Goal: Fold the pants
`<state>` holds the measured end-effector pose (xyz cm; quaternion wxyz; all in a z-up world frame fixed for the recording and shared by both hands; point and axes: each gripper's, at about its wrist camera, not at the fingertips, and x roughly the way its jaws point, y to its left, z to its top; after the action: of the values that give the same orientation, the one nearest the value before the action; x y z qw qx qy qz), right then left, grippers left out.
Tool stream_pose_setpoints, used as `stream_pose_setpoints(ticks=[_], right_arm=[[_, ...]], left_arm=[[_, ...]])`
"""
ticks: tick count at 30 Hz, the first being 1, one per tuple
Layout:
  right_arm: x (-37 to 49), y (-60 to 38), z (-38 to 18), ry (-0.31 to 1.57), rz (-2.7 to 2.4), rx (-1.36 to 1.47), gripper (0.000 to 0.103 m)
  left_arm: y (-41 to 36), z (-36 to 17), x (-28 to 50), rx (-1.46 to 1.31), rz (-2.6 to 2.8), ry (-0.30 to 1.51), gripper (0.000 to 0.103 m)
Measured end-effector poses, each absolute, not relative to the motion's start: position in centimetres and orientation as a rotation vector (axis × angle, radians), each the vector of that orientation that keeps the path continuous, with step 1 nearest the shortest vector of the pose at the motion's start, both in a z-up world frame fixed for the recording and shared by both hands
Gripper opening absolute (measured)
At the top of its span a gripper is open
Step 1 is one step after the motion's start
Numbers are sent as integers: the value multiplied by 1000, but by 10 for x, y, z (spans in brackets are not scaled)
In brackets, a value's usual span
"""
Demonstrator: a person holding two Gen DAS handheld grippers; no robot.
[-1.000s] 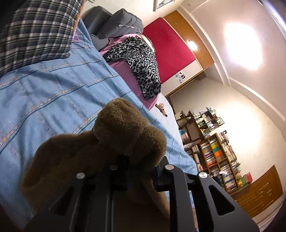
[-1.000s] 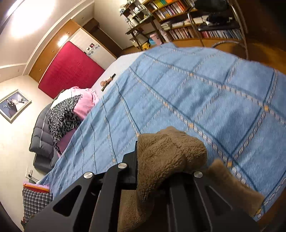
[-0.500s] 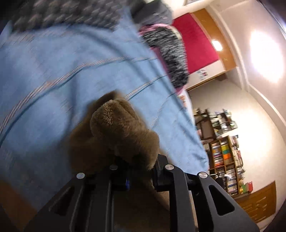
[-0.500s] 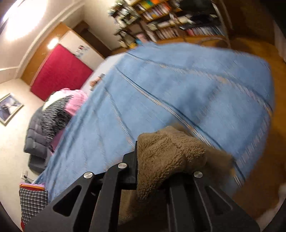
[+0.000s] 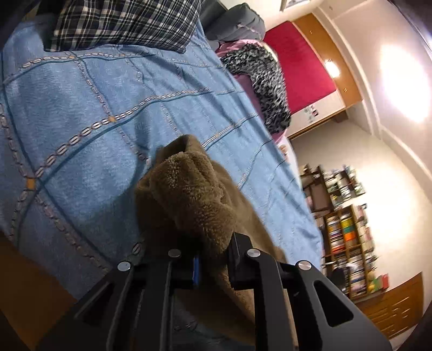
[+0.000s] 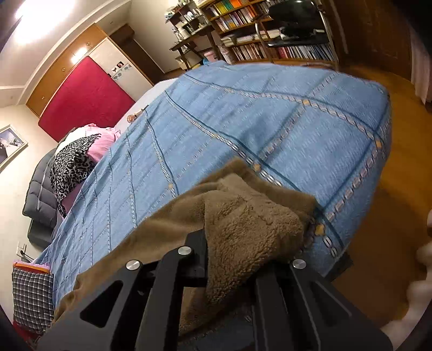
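Both your left tongs (image 5: 213,259) and right tongs (image 6: 243,259) are clenched on the brown fleece pants (image 6: 243,224), held over the blue bedspread (image 5: 108,108)'s near edge. Lay them down evenly; the rest probably hangs below, unseen.

Brown fleece pants (image 5: 189,199) now spread wider between both grippers, a taut band trailing toward 8 o'clock in the right view (image 6: 151,237). Left gripper (image 5: 213,259) swung back: plaid fabric (image 5: 121,21) returns at 11 o'clock. Motion blur gone.
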<state>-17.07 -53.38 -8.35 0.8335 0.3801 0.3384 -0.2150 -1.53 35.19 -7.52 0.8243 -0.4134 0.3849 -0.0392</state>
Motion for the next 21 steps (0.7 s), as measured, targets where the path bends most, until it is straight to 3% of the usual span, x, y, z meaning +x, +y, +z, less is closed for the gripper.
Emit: stream_pose_setpoints(ticks=[4, 7, 9, 13, 17, 21], right_arm=[[-174, -545, -124, 767, -473, 897, 17], [-180, -555, -135, 738, -393, 1009, 32], [-186, -563, -130, 703, -354, 1034, 44], [-199, -577, -118, 669, -421, 987, 47], [-199, -579, -112, 656, -435, 963, 47], [-190, -575, -103, 675, -511, 876, 48]], left_arm=[[353, -106, -21, -883, -33, 927, 16], [354, -120, -24, -811, 50, 1001, 29], [353, -113, -26, -772, 67, 993, 32], [337, -75, -31, -582, 127, 964, 37], [319, -45, -33, -329, 295, 927, 51], [303, -27, -26, -274, 308, 875, 51]])
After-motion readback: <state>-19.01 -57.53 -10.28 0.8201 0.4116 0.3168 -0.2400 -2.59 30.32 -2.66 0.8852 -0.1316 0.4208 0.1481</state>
